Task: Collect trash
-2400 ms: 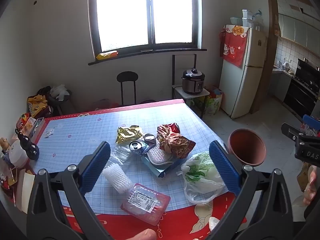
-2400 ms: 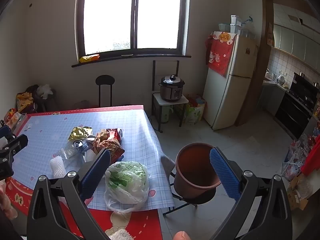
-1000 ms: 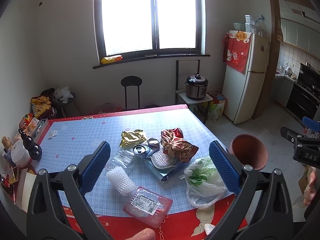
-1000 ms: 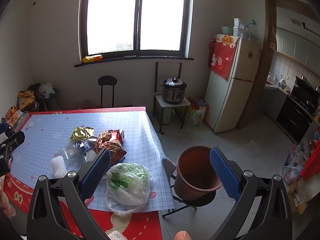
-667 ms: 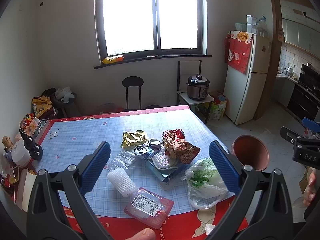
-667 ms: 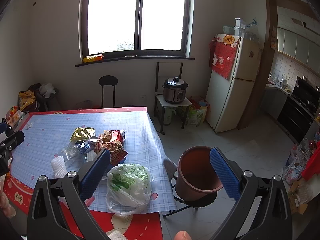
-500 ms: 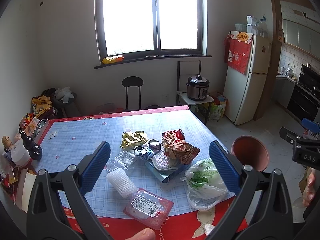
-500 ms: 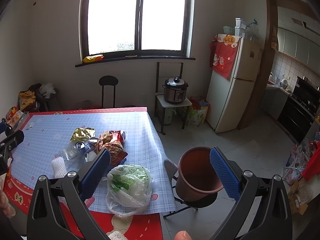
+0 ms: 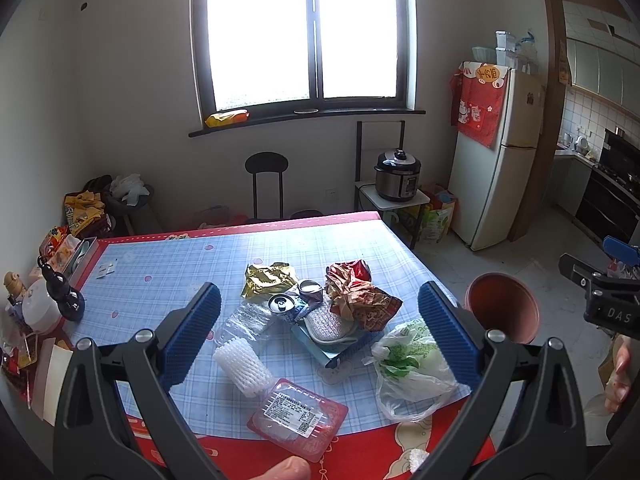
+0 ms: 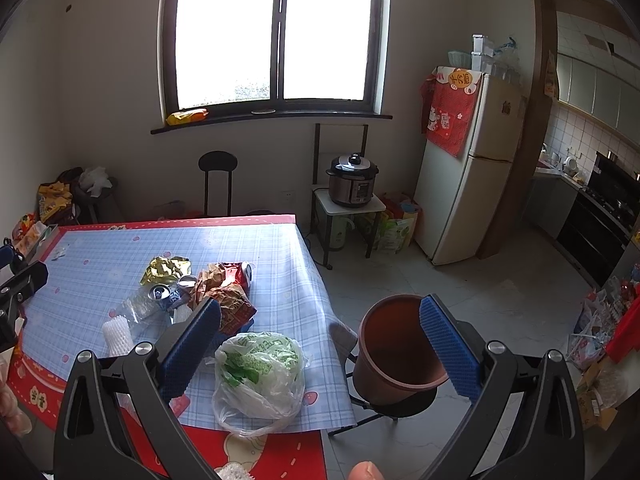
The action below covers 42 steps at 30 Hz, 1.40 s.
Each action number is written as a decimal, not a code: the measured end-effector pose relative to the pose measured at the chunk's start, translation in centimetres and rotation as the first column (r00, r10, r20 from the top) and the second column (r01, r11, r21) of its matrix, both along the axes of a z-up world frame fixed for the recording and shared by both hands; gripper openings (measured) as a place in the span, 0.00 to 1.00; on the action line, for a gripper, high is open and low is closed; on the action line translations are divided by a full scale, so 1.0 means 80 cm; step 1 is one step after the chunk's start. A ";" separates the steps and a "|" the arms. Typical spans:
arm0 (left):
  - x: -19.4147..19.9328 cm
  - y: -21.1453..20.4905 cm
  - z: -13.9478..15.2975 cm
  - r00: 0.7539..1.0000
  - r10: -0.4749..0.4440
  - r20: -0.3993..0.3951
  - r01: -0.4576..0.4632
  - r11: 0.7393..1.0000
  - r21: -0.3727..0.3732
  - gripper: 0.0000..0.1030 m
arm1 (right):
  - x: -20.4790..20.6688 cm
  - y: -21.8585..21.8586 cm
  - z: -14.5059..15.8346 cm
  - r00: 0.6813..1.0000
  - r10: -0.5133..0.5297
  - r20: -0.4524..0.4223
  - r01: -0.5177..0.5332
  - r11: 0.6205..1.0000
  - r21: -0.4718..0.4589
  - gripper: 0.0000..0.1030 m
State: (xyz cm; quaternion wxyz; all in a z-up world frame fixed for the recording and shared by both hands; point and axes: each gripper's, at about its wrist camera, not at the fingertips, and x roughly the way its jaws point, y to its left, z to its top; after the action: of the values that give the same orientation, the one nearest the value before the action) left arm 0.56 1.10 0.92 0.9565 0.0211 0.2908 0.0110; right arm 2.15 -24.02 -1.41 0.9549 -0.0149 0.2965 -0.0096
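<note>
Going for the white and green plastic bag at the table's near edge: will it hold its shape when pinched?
Probably not. The plastic bag looks thin and crumpled, so it likely collapses and sags. Its loose film spills toward the table edge and may slip; pinch bunched folds.

The bench [image 9: 168, 272], in blue plaid cloth, carries crumpled wrappers [image 9: 356, 296], 1 can [image 9: 282, 304], a plastic bag [image 9: 412, 364], foam netting [image 9: 242, 364].

Left gripper [image 9: 318, 326] hangs wide open above the blue checked table [image 9: 168, 276], crumpled wrappers [image 9: 356, 296] heaped centre, brown plastic bin [image 9: 504, 312] beside.

Blown-out daylight from the window [image 9: 306, 32], sharp frames, fisheye-darkened corners.
</note>
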 end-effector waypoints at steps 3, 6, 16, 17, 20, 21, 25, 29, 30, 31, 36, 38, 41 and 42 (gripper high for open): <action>0.001 0.000 -0.001 1.000 0.000 0.000 0.000 1.000 0.000 0.95 | 0.002 0.000 0.000 1.000 0.001 -0.001 -0.001 1.000 -0.001 0.95; 0.002 0.000 -0.001 1.000 0.001 -0.001 -0.001 1.000 0.001 0.95 | 0.002 0.000 -0.001 1.000 0.002 -0.001 -0.002 1.000 0.001 0.95; 0.001 0.012 -0.007 1.000 0.007 -0.002 -0.007 0.999 -0.043 0.95 | 0.007 0.006 -0.010 1.000 0.012 -0.009 -0.012 1.000 0.002 0.95; 0.001 0.015 -0.009 1.000 0.003 0.000 -0.003 0.998 -0.056 0.95 | 0.007 0.007 -0.012 1.000 0.013 -0.010 -0.013 1.000 0.003 0.95; 0.001 0.029 -0.014 0.999 -0.038 0.014 0.039 0.992 -0.119 0.95 | 0.010 0.007 -0.018 1.000 0.016 -0.012 -0.016 1.000 0.012 0.95; 0.000 0.035 -0.016 0.999 -0.040 0.024 0.043 0.991 -0.129 0.95 | 0.011 0.007 -0.021 1.000 0.022 -0.009 -0.022 1.000 0.021 0.95; 0.002 0.057 -0.030 0.999 0.022 0.036 -0.019 0.997 -0.074 0.95 | 0.015 0.009 -0.036 0.998 0.052 0.018 -0.053 0.997 0.058 0.95; 0.008 0.093 -0.060 0.997 0.072 -0.019 -0.074 0.992 -0.106 0.95 | 0.026 0.016 -0.065 0.997 0.080 -0.012 -0.078 0.991 0.111 0.95; 0.009 0.102 -0.069 0.995 0.088 -0.036 -0.091 0.990 -0.111 0.95 | 0.028 0.018 -0.074 0.996 0.088 -0.023 -0.085 0.989 0.120 0.95; 0.010 0.113 -0.080 0.993 0.103 -0.054 -0.109 0.987 -0.116 0.95 | 0.031 0.022 -0.082 0.995 0.093 -0.035 -0.088 0.989 0.123 0.95; 0.012 0.162 -0.141 0.968 0.145 -0.207 -0.183 0.967 -0.177 0.95 | 0.042 0.046 -0.121 0.986 0.118 -0.115 -0.108 0.990 0.086 0.95; 0.010 0.176 -0.160 0.958 0.161 -0.237 -0.206 0.961 -0.183 0.95 | 0.047 0.056 -0.134 0.981 0.132 -0.143 -0.122 0.990 0.075 0.95; 0.006 0.187 -0.185 0.950 0.153 -0.271 -0.209 0.959 -0.193 0.95 | 0.049 0.071 -0.148 0.981 0.124 -0.151 -0.123 0.992 0.019 0.95; 0.006 0.191 -0.193 0.948 0.144 -0.285 -0.207 0.957 -0.205 0.95 | 0.051 0.075 -0.152 0.979 0.132 -0.157 -0.130 0.991 0.019 0.95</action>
State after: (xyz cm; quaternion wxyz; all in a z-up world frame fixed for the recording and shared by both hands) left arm 1.07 16.35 -14.52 0.8996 -0.1159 0.4168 0.0595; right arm 6.22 -18.04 -13.55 0.9269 -0.0311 0.3698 0.0558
